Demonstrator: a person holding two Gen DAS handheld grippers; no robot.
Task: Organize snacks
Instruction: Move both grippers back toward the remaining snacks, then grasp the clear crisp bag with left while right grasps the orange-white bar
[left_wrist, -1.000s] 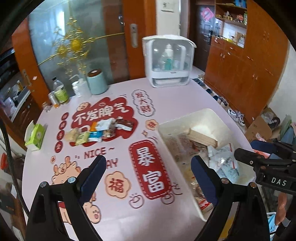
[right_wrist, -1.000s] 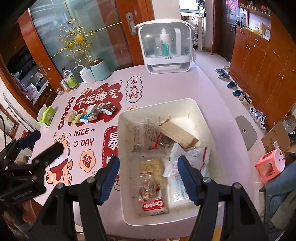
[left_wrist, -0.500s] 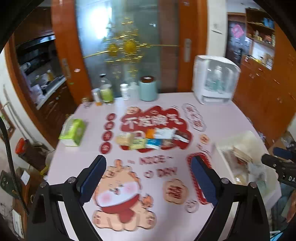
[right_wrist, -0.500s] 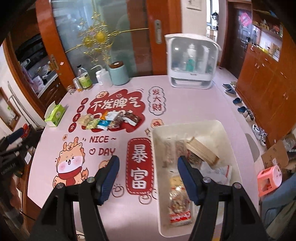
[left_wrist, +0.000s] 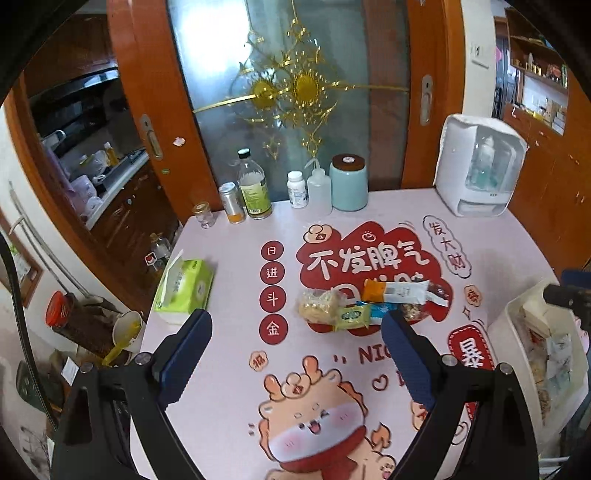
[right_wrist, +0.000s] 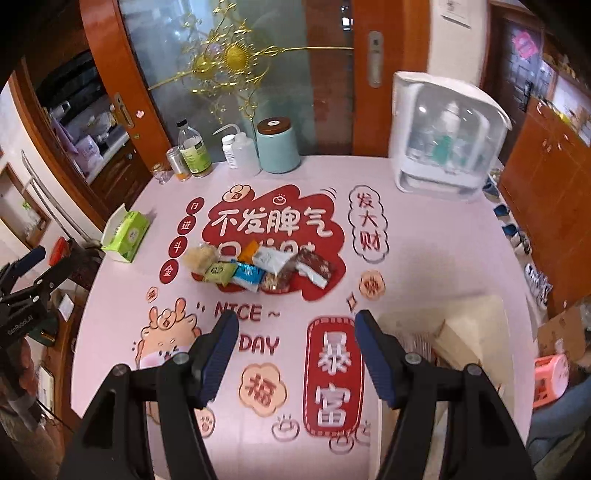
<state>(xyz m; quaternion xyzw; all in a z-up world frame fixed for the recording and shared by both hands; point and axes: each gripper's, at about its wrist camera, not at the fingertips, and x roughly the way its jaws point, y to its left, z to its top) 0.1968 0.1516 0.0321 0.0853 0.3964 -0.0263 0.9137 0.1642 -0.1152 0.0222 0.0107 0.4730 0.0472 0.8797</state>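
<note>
A small heap of snack packets (left_wrist: 364, 304) (right_wrist: 258, 267) lies on the red print in the middle of the pink table: a pale noodle pack, a green pack, a blue pack, an orange-and-white pack and a dark red one. A white bin (left_wrist: 517, 321) (right_wrist: 476, 314) holding more packets stands at the table's right edge. My left gripper (left_wrist: 295, 332) hovers open and empty over the table, just short of the heap. My right gripper (right_wrist: 293, 332) is also open and empty, above the printed words nearer to me than the heap, with the bin to its right.
A green tissue box (left_wrist: 184, 288) (right_wrist: 127, 230) sits at the left edge. Bottles, a can and a teal canister (left_wrist: 349, 182) (right_wrist: 277, 146) line the far edge by a glass door. A white lidded cabinet (left_wrist: 480, 173) (right_wrist: 443, 140) stands at far right.
Both grippers have swung left, away from the white bin and toward the heap of packets. The bin has slid to the right edge of both views. Both stay open and empty.
</note>
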